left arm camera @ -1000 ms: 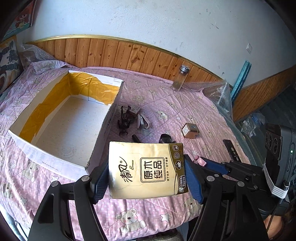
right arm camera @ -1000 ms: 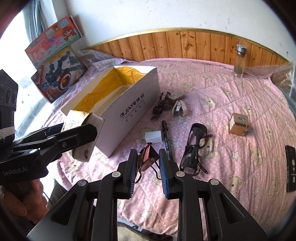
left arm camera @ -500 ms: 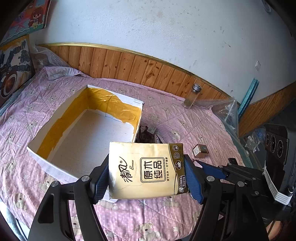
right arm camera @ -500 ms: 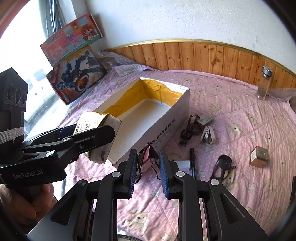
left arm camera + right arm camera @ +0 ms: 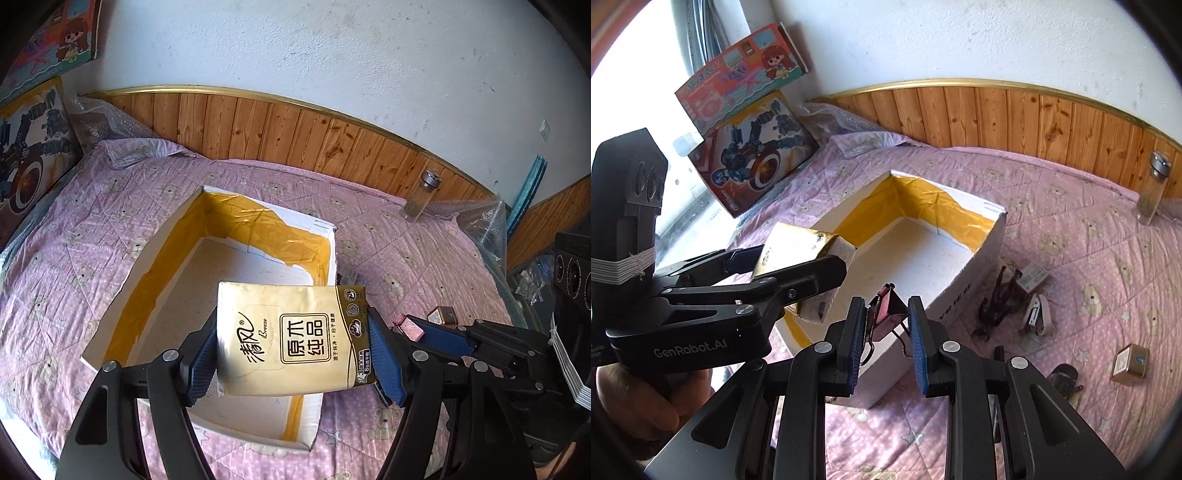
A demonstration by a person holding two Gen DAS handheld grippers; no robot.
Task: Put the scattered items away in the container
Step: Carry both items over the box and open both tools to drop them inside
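Note:
My left gripper [image 5: 291,354] is shut on a gold tissue pack [image 5: 288,339], held above the near end of the open white box [image 5: 147,266] lined with yellow tape. From the right wrist view the same tissue pack [image 5: 801,247] hangs over the box's near left corner [image 5: 990,236]. My right gripper [image 5: 888,332] is shut on a dark red binder clip [image 5: 888,308], just above the box's near right wall. Still on the pink quilt lie a dark hair clip [image 5: 995,306], a small stapler [image 5: 1039,314], a gold cube box [image 5: 1130,363] and sunglasses [image 5: 1063,376].
A glass jar [image 5: 1152,188] stands by the wooden wall panel at the far right. Two toy boxes [image 5: 753,147] lean against the wall at the left. A hand [image 5: 646,406] holds the left gripper's handle. Bubble wrap [image 5: 480,221] lies at the bed's right edge.
Both grippers have risen and moved left over the box, each still holding its item. The loose items on the quilt have slid to the right of both views.

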